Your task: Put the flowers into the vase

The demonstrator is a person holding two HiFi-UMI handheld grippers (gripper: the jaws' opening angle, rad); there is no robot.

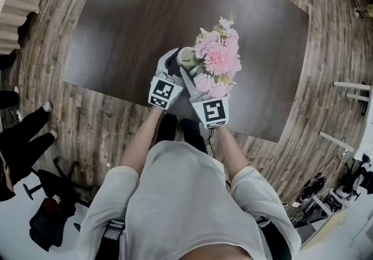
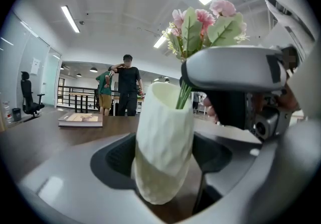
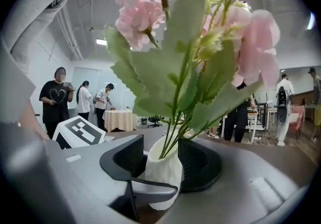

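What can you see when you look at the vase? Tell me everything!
The vase is creamy white with a bumpy, faceted skin, maybe ceramic or plastic, and a round open mouth. It stands upright on the dark table. The green stems of the pink flowers sit inside it, and the blooms spread above its rim. The left gripper has its jaws closed on the vase's sides.

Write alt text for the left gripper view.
A white textured vase stands gripped between the jaws of the left gripper, with green stems of pink flowers rising from its mouth. The right gripper hangs beside the stems; a book lies on the dark table behind.
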